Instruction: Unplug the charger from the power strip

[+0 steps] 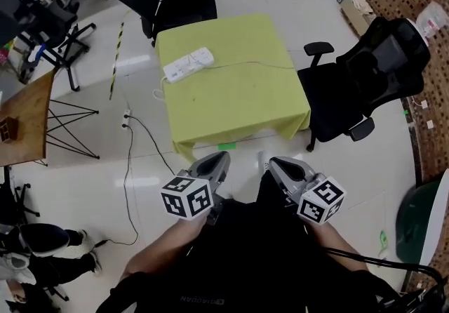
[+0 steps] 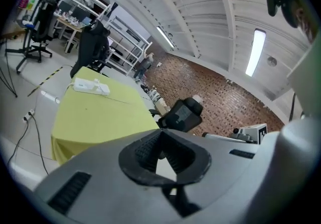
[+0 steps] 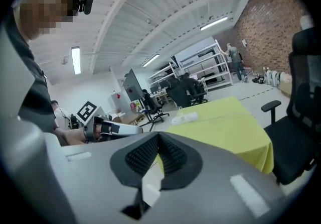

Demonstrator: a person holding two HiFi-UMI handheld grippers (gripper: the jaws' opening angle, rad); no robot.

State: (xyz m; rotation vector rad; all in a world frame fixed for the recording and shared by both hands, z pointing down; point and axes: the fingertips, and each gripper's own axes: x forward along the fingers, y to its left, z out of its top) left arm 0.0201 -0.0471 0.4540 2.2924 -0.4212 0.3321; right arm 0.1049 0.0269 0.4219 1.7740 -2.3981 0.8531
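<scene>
A white power strip (image 1: 188,64) lies at the far left corner of a table under a yellow-green cloth (image 1: 238,94). A white block, apparently the charger (image 1: 204,55), stands on the strip's right end, and a thin cable (image 1: 256,64) runs from there to the right over the cloth. Both grippers hang close to my body, well short of the table's near edge. The left gripper (image 1: 219,158) and the right gripper (image 1: 275,163) are shut with nothing between the pads. The left gripper view shows its closed jaws (image 2: 160,133) and the strip (image 2: 91,86) far off. The right gripper view shows the same (image 3: 158,135), with the strip (image 3: 184,117) distant.
A black office chair (image 1: 368,73) stands at the table's right side, another chair (image 1: 179,6) behind it. A wooden table (image 1: 24,122) is at the left, and cables (image 1: 130,157) trail over the white floor. A person (image 1: 35,248) sits at the lower left.
</scene>
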